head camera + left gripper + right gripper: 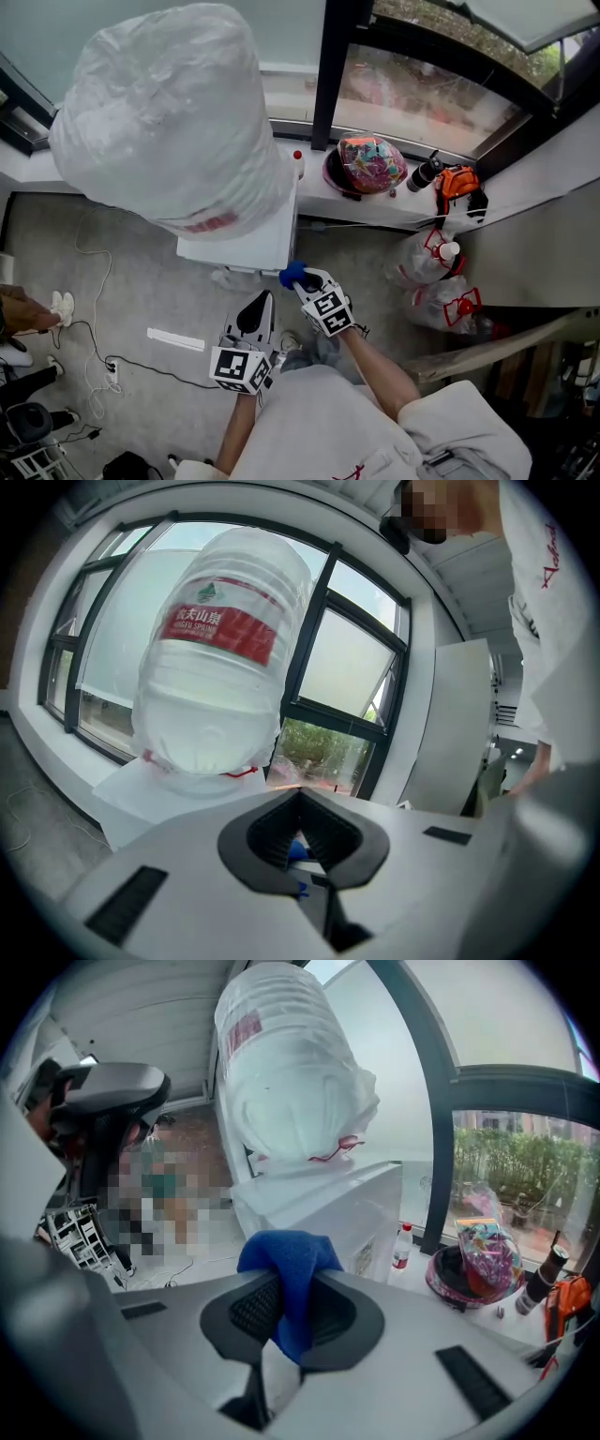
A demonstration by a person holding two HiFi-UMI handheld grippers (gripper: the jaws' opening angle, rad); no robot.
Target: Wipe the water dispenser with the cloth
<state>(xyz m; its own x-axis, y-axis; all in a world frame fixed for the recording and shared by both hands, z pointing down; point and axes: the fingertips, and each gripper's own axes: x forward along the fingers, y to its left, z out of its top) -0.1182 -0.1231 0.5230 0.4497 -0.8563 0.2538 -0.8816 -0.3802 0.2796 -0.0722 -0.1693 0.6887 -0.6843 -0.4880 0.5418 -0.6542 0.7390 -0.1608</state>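
While the right gripper (304, 281) hangs just in front of the white box-shaped water dispenser (246, 246), its fingers are clamped on a bunched blue cloth (292, 274). In the right gripper view the cloth (286, 1258) bulges above the dark ribbed pads and a strip of it hangs down between them, so the right gripper (284, 1290) grips it firmly. The cloth sits near the dispenser's lower front corner; whether it touches the casing cannot be told.

On top of the dispenser (330, 1200) stands a large upturned water bottle wrapped in a clear plastic bag (169, 112). The bag is tied with red string at the neck (330, 1153), and a red label shows through the plastic in the left gripper view (225, 628).

Lower and to the left in the head view, the left gripper (262, 304) points up toward the dispenser, well short of it. Its fingers are closed tip to tip with nothing clamped (300, 799); a scrap of blue shows through the hollow behind the tips.

Along the white window ledge (394, 211) lie a small red-capped bottle (298, 161) beside the dispenser, a dark red bowl holding a colourful packet (366, 161), a black flask (424, 174) and an orange pouch (457, 182). Two knotted clear plastic bags (427, 259) rest on the grey carpet floor (141, 281) below the ledge, and a white power strip (175, 338) lies to the left of the grippers.
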